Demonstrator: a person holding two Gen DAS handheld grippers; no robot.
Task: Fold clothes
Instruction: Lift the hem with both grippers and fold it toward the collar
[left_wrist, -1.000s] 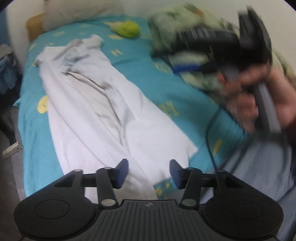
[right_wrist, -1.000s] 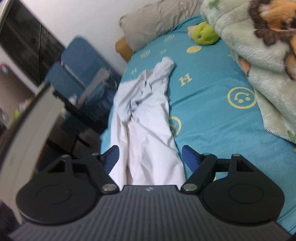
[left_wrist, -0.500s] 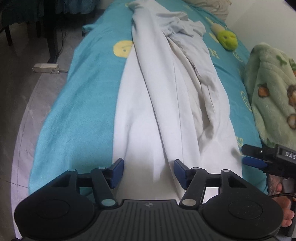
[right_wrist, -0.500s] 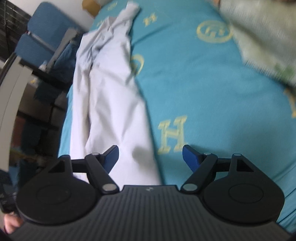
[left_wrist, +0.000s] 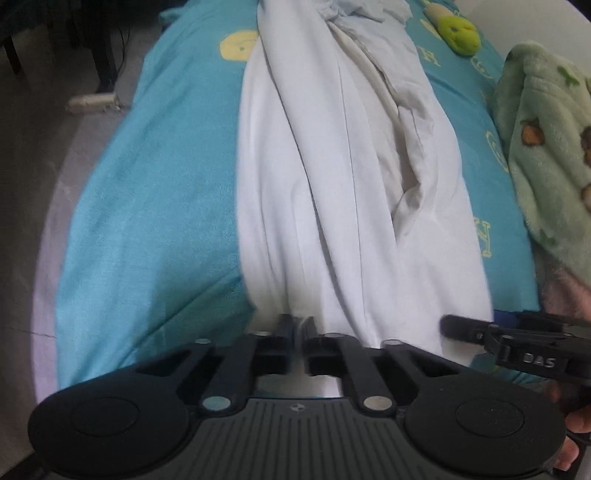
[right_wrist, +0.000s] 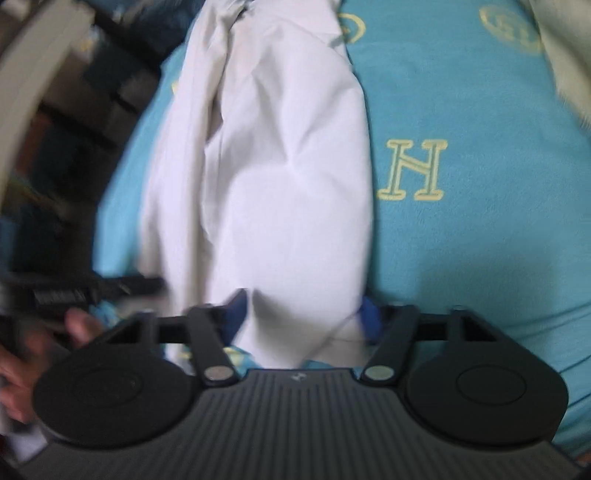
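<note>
Left wrist view: we see the bed (left_wrist: 155, 177) under a teal sheet printed with yellow smileys and H's, filling most of the frame. The garment (left_wrist: 343, 177), white, lies lengthwise along it, running away from us, creased and bunched at the far end. A green fleece blanket (left_wrist: 546, 147) sits on the bed's right side, apart from the garment. A green plush toy (left_wrist: 460, 31) lies at the far end, right of the garment. Left of the bed is the floor (left_wrist: 33, 155) with a power strip (left_wrist: 94, 103) on it.

Our left gripper (left_wrist: 297, 328) has its fingers drawn together on the garment's near hem, left part; cloth is pinched between them. Some motion blur there, but there's no gap to see.

Our right gripper (left_wrist: 476, 332) comes in from the right edge, at the garment's near right corner. From this view we can't tell its state.

Right wrist view: blurred. Garment (right_wrist: 273, 173) runs up the frame on the sheet, a yellow H (right_wrist: 413, 170) printed just to its right. Right gripper (right_wrist: 303, 314) has its blue pads (right_wrist: 369, 317) spread, one either side of the garment's near corner; cloth sits between them but they aren't closed on it. Left gripper (right_wrist: 147, 286) shows at the left edge with our left hand (right_wrist: 48, 343) behind it.
</note>
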